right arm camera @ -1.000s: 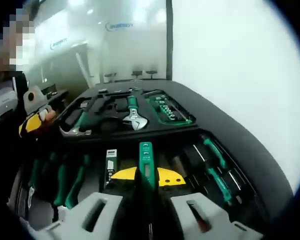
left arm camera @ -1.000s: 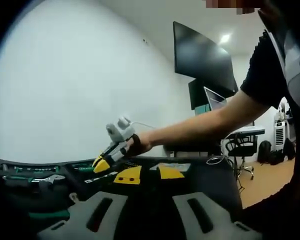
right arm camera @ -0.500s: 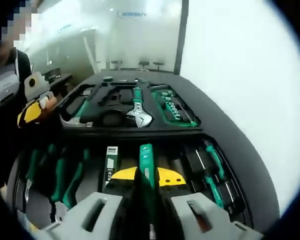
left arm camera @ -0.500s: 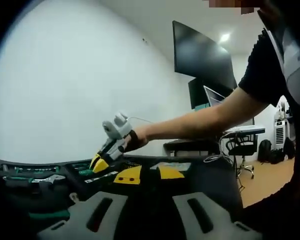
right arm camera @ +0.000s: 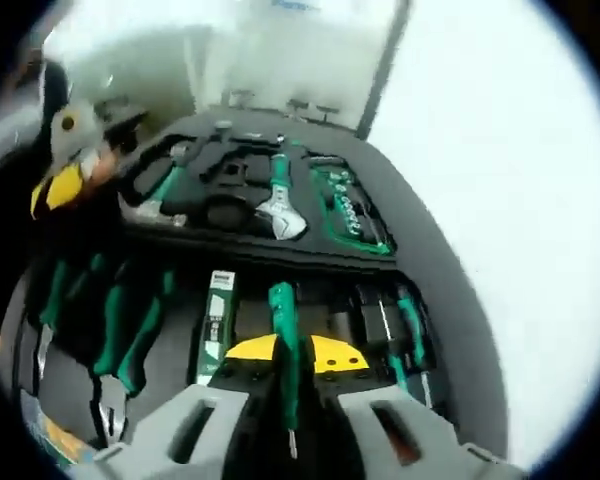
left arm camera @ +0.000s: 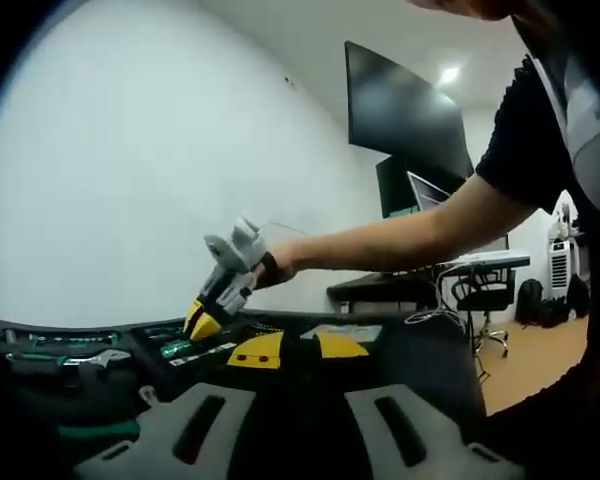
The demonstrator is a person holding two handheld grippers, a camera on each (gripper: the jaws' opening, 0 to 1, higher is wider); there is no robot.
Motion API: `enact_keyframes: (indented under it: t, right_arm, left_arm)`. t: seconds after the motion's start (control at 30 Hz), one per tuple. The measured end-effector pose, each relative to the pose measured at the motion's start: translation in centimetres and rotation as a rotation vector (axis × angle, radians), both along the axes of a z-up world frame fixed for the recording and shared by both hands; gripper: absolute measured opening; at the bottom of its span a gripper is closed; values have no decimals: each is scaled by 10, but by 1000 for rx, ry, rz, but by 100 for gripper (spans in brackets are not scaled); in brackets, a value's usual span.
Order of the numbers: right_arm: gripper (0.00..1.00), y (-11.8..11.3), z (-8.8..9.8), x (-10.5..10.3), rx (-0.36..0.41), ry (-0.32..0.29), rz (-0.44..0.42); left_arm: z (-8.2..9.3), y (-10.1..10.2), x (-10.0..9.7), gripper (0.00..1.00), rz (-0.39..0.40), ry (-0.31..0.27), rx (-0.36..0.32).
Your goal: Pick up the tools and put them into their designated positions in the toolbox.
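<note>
Left gripper view: our left gripper point(left arm camera: 283, 350) sat at bottom centre, its yellow-tipped jaws parted with nothing between them, low over the black toolbox point(left arm camera: 70, 375). The right gripper point(left arm camera: 208, 318) came in at centre left on a person's outstretched arm point(left arm camera: 400, 235), tips down over the tray. An adjustable wrench point(left arm camera: 75, 356) lay at the left edge.

Right gripper view: our right gripper point(right arm camera: 292, 352) was clamped on a green-handled screwdriver point(right arm camera: 283, 345), which ran up the lower centre above the toolbox point(right arm camera: 450, 330). The wrench point(right arm camera: 280, 205) lay upper centre, sockets point(right arm camera: 348, 205) beside it, pliers point(right arm camera: 120, 340) at lower left. The left gripper point(right arm camera: 58, 185) appeared upper left.
</note>
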State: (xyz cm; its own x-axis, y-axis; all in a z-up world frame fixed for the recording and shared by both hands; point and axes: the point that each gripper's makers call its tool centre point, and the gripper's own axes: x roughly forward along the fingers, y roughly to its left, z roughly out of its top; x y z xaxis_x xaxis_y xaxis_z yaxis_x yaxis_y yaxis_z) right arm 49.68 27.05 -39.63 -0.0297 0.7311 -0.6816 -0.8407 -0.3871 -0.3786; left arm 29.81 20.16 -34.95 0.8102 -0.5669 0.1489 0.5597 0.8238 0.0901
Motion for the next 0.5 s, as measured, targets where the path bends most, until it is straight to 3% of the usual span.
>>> enact_keyframes:
  t: [0.07,0.1,0.17,0.2,0.27,0.33,0.37,0.5]
  right_arm:
    - [11,-3,-6,-4,-48,-92,36]
    - [12,-5,-12,-5,-91,-190,60]
    - [12,-6,-18,-1,-130,-297,93]
    - [12,-6,-20,3,-136,-355,95]
    - [11,-2,-19,-1,-123,-399,123]
    - [11,-1,-19,1,-137,-515,172]
    - [11,-1,-19,2,-146,-533,160]
    - [10,0,-11,6,-130,-486,114]
  left_arm:
    - [0,0,0,13,-1,-1,-1]
    - [0,0,0,13,-2,-2,-2]
    - [1,0,0,13,-1,-2,-4]
    - [1,0,0,13,0,-2,-4]
    - [0,0,0,13,2,-3,-3]
    - [0,0,0,13,3,-3,-2]
    - [0,0,0,13,3,-3,-2]
    - [0,0,0,13,1,-3,0]
